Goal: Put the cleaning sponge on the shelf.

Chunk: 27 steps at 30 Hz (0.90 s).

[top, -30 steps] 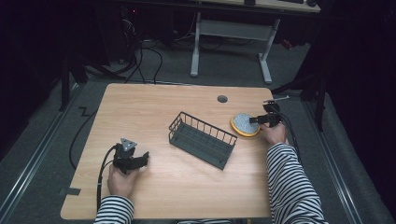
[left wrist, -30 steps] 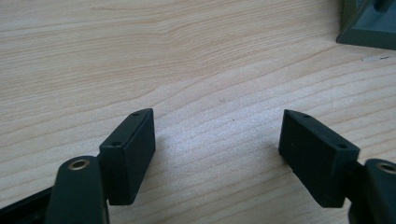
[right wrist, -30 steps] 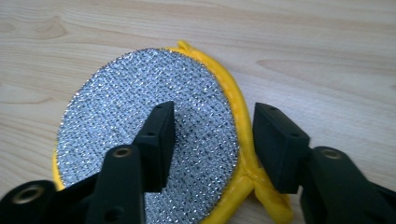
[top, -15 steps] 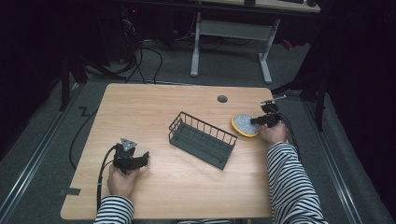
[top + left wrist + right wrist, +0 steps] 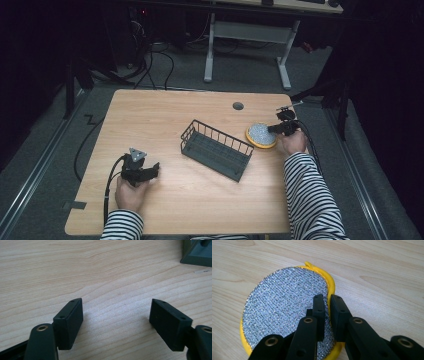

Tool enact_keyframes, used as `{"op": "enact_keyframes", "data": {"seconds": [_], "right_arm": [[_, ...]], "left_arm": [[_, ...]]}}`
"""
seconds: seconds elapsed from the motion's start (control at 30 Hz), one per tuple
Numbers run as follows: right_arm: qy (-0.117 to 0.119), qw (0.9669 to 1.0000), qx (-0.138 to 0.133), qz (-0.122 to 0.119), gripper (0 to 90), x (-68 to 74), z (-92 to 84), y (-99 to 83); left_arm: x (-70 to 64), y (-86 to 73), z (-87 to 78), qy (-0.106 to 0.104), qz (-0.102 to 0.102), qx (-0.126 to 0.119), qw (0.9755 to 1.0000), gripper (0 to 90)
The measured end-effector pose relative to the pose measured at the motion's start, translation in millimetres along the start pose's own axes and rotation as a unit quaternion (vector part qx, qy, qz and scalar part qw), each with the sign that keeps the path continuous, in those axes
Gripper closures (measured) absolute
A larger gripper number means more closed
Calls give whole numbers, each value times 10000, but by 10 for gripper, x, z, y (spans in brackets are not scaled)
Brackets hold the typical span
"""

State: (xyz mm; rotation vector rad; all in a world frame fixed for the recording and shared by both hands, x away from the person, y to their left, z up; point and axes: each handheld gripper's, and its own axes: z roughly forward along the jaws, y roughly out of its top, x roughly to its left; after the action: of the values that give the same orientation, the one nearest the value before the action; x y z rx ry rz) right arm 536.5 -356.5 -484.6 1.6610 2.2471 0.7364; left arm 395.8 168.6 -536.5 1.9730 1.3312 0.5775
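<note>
1 scrub pad (image 5: pixel 287 307) pinched by R tongs (image 5: pixel 327 302); 1 rack (image 5: pixel 216 148).

in the right gripper view the right hand-held gripper (image 5: pixel 326 315) covers the near edge of the round scouring pad (image 5: pixel 287 312), whose lower rim the picture's bottom edge cuts off. in the left gripper view, the wire rack (image 5: pixel 197 253) is a corner cropped at top right. in the high view the pad's texture is too small to tell.

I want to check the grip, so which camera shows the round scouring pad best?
The right gripper view: the right gripper pinches the scouring pad at its yellow rim, close up. The high view shows it small, beside the wire rack.
</note>
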Motion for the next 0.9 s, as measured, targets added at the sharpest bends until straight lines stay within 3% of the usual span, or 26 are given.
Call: {"op": "enact_keyframes", "data": {"seconds": [0.6, 0.9], "right_arm": [[87, 9997, -228, -71, 833, 50, -319, 9], [85, 9988, -368, -318, 833, 110, -572, -3]], "left_arm": [[1, 0, 0, -3, -3, -1, 10000, 276], [2, 0, 0, -11, -3, -1, 10000, 276]]}}
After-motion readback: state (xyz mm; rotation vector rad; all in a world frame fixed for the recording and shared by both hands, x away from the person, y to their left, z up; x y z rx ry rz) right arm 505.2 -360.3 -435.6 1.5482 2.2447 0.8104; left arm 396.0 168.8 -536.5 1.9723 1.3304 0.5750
